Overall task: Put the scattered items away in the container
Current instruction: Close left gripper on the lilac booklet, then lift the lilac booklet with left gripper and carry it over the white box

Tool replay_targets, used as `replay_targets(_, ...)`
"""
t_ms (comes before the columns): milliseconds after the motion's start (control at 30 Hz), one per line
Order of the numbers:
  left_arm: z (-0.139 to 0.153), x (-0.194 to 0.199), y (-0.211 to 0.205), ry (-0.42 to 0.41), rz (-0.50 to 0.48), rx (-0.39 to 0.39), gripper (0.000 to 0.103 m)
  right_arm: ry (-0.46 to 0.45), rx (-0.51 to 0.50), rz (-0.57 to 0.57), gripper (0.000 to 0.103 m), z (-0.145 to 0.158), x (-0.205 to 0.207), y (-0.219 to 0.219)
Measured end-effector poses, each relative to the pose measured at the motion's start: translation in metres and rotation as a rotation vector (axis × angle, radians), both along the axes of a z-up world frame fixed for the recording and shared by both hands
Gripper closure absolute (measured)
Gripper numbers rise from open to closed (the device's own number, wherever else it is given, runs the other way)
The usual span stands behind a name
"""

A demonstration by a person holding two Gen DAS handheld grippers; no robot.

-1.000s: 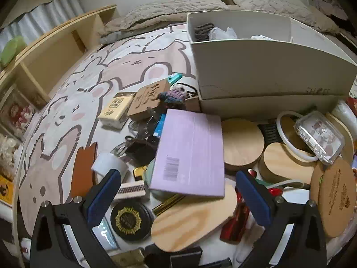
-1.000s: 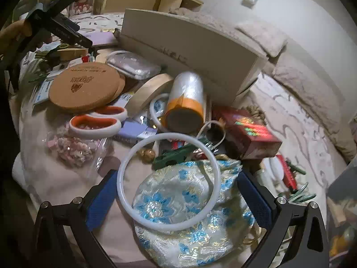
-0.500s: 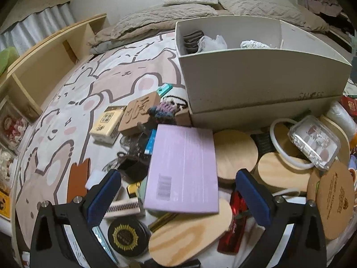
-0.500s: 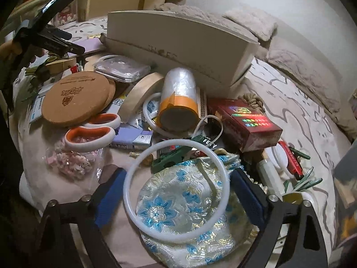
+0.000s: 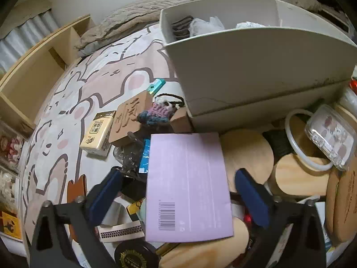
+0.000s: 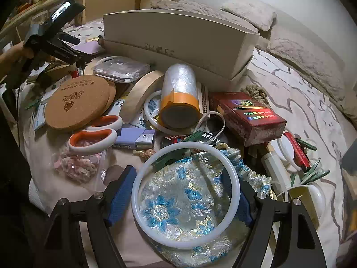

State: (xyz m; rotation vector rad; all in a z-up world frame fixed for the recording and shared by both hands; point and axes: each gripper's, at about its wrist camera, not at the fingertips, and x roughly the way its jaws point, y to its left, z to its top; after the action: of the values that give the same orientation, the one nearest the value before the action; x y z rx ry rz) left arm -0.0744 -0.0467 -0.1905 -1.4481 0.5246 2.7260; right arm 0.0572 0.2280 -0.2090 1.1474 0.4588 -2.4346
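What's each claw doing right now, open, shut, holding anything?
Left claw: open, fingers either side of the purple card, not clamped on it.
Right claw: open, fingers outside the white ring, not gripping yet.

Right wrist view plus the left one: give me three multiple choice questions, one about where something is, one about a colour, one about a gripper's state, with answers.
1. Where does the white ring lie?
A. on the blue-flowered pouch
B. inside the white container
C. on the cork coaster

2. What colour is the flat box between the left gripper's fingers?
A. green
B. lilac
C. red

3. How is the right gripper?
A. shut on the tape roll
B. open, its fingers either side of the ring
C. out of view

Answers: 1 A, the ring rests on the pouch fabric; 2 B, its face is pale purple; 3 B, both blue pads flank the ring.
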Motion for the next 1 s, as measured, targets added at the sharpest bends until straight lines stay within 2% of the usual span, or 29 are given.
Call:
replay_targets(67,0.000,-0.001,-0.005,-0.018,0.011,0.040,0.029,0.001,-0.008,0.002,0.023,-0.001,0.000,0.002)
replay_targets(133,0.000,0.000,-0.007,-0.024,0.024,0.051,0.036,0.008,-0.008,0.010,0.023,-0.001,0.001,0.002)
replay_targets(267,0.001,0.006,-0.004,-0.011,0.023,0.034,0.036,0.023,0.000,0.021,0.023,-0.003,0.003,-0.001)
replay_targets(467,0.009,0.016,0.000,0.016,0.014,0.049,0.036,0.024,-0.035,0.005,0.023,-0.005,0.000,0.002)
replay_targets(867,0.027,0.032,-0.005,0.058,0.037,0.142,0.036,0.013,-0.070,-0.037,0.023,0.002,0.000,0.003)
replay_targets(1000,0.035,0.038,-0.005,0.072,0.036,0.170,0.036,0.017,-0.110,-0.084,0.023,0.008,0.001,0.008)
